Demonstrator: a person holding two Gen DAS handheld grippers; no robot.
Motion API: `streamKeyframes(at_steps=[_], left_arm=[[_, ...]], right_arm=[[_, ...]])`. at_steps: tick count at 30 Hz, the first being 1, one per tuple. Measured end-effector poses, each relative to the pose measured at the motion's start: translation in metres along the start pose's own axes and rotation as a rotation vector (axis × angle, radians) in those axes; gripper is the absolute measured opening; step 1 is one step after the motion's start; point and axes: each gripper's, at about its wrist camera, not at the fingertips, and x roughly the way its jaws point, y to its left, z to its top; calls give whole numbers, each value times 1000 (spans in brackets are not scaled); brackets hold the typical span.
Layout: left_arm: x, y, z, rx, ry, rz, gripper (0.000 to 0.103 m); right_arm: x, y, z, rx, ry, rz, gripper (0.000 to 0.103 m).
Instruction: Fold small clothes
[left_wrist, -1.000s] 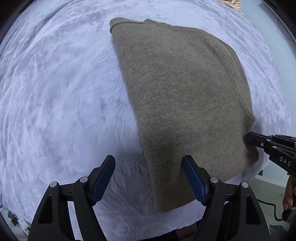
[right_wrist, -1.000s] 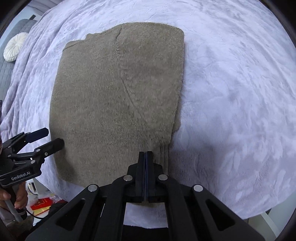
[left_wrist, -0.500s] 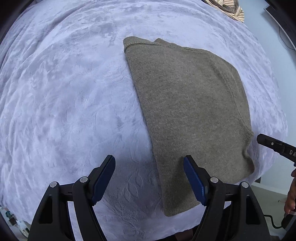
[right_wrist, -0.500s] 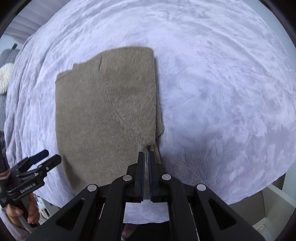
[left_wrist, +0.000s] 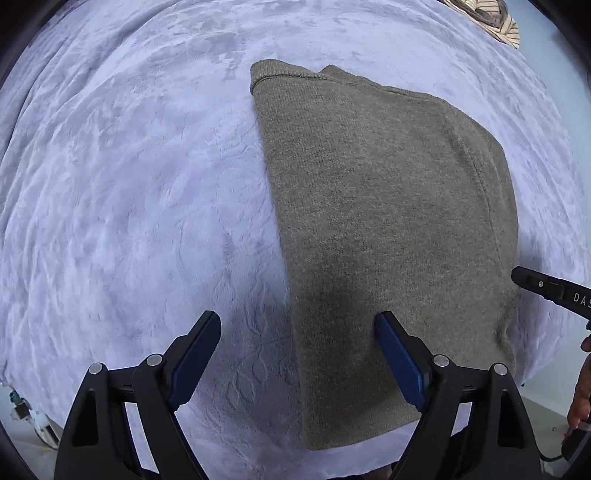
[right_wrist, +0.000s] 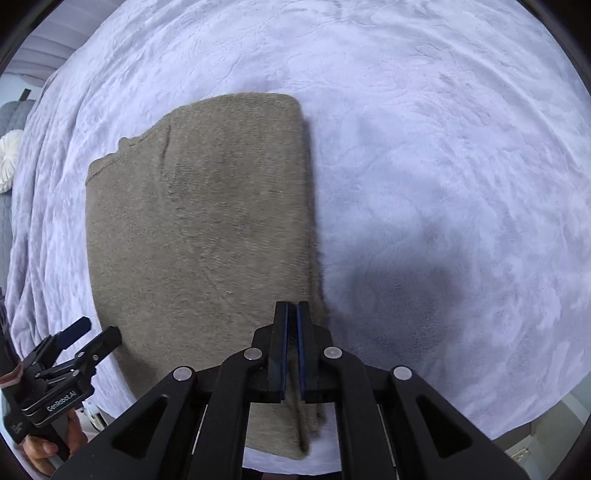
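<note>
- The left gripper (left_wrist: 295, 325) points down over the near left edge of the folded olive-brown knit sweater (left_wrist: 384, 236); its jaws stand wide and are opening, with that edge and some blanket below the gap but nothing pinched between the blue pads (left_wrist: 400, 363).
- The right gripper (right_wrist: 291, 314) hangs over the sweater's (right_wrist: 199, 236) near right edge with its jaws almost together, only a thin slit between the pads; the slit looks empty, the knit lying below it and not gripped.
- In the left wrist view the right gripper (left_wrist: 517, 275) shows as a black finger tip just off the sweater's right edge, with part of a hand (left_wrist: 581, 391) below it.
- In the right wrist view the left gripper (right_wrist: 94, 332) sits just off the sweater's near left corner, held by a hand (right_wrist: 38, 448).
- One sweater, folded to a tall rectangle, lies flat on the pale lavender plush blanket (right_wrist: 443, 147), its ribbed hem or neck edge at the far end.
- Two grippers, one at each near side of the sweater.
- One striped garment (left_wrist: 495, 20) lies on the blanket (left_wrist: 129, 184) well beyond the sweater's far right corner.
- One white round cushion (right_wrist: 9, 160) sits off the blanket, well to the left of the sweater.
</note>
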Motion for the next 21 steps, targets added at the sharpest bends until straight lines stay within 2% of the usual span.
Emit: streamKeyframes(at_steps=[6,13,15,17,18,19,21], left_arm=[[-14,-7,-8,-2,-8,0,87],[-49,-4,-8,-16,-62,8,87],[-56,-4,-9,-24,-62,0,87],[-62,-6,-2,-36,-74,-25,87],[-66,-8,-2,-44,-87,-31,87],[-68,-10,0,-48,-93,-31,101],[-73,-12,-2,-55,-106,-31,103]], right_arm=[[-19,-24,-11,38,7,39,5],[-41,-12,-20,9,-9,74,8],[-48,-4,-20,-10,-16,80,22],[-53,9,-20,-25,-36,87,65],[-55,17,-19,-33,-50,94,70],[-59,23,-19,-45,-60,99,73],[-63,34,-17,-72,-69,97,73]])
